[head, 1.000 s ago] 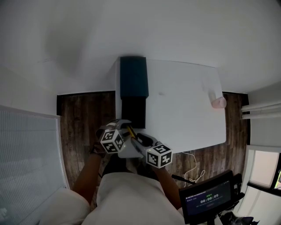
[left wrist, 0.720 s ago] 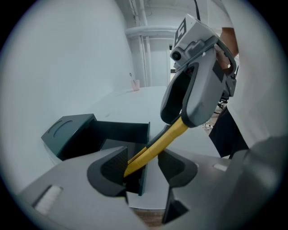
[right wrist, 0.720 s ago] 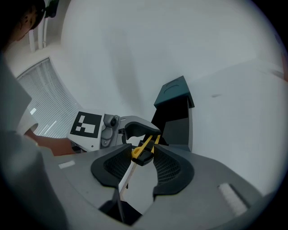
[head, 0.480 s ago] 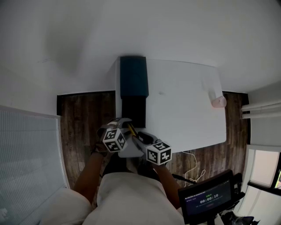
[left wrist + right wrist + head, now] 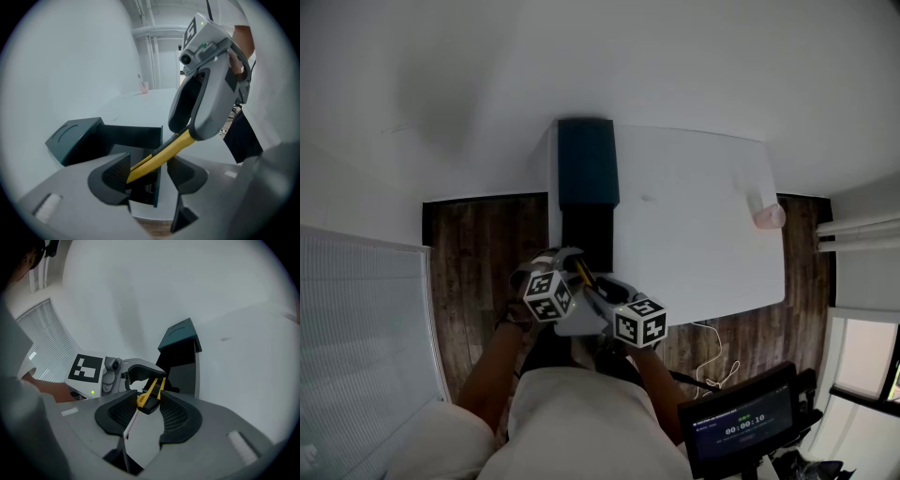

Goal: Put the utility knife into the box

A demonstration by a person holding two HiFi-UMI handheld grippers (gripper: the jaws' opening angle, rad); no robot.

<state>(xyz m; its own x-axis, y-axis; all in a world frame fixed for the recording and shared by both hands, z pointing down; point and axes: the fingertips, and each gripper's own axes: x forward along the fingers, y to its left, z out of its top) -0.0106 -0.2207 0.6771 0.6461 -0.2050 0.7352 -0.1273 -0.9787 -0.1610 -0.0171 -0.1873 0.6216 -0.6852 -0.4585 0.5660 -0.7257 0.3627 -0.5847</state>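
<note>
The slim yellow-and-black knife [image 5: 164, 152] sits mid-frame in front of the open, boxy dark-teal box [image 5: 136, 138], its butt pinched between the right gripper's [image 5: 149, 412] ribbed black pads. The left gripper [image 5: 150, 174] has just been spreading, and the knife's tip lies between its parted jaws. Only the head view shows the smooth white surface [image 5: 694, 225] whole.
</note>
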